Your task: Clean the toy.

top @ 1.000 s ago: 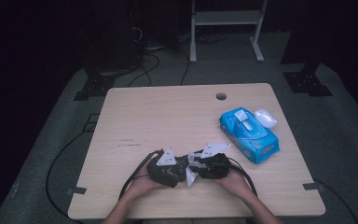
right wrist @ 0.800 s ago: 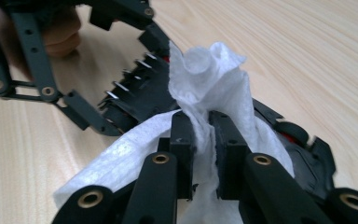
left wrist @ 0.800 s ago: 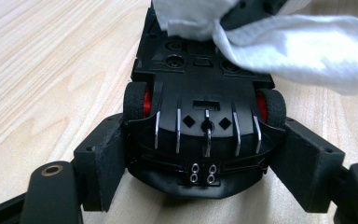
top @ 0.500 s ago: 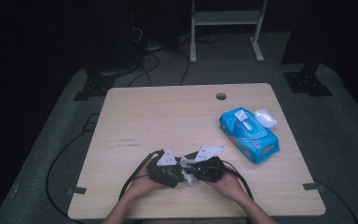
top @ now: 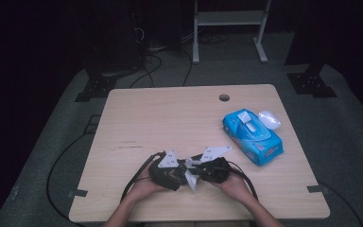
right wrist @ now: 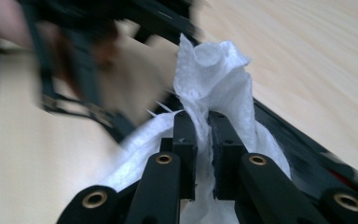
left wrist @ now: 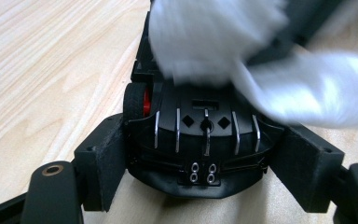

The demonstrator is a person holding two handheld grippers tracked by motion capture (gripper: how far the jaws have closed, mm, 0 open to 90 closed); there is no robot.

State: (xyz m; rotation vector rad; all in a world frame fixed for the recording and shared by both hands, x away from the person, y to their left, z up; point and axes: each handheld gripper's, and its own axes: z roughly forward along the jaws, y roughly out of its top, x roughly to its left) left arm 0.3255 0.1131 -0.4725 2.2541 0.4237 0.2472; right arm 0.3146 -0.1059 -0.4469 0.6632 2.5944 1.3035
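— Two things mattered: the black toy car (left wrist: pixel 198 140) sat clamped in the left hand-held gripper (top: pixel 170 171) near the tabletop's (top: pixel 170 118) front edge.

— And the crumpled white wipe (right wrist: pixel 216 88)?

— The right hand-held gripper (right wrist: pixel 203 154) had just closed on it. Wiping the car seemed next.

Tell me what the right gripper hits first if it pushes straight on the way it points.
Probably the black toy car held in the left gripper: the right gripper, shut on a white wipe, points at it from close by, though blur leaves depth unclear.
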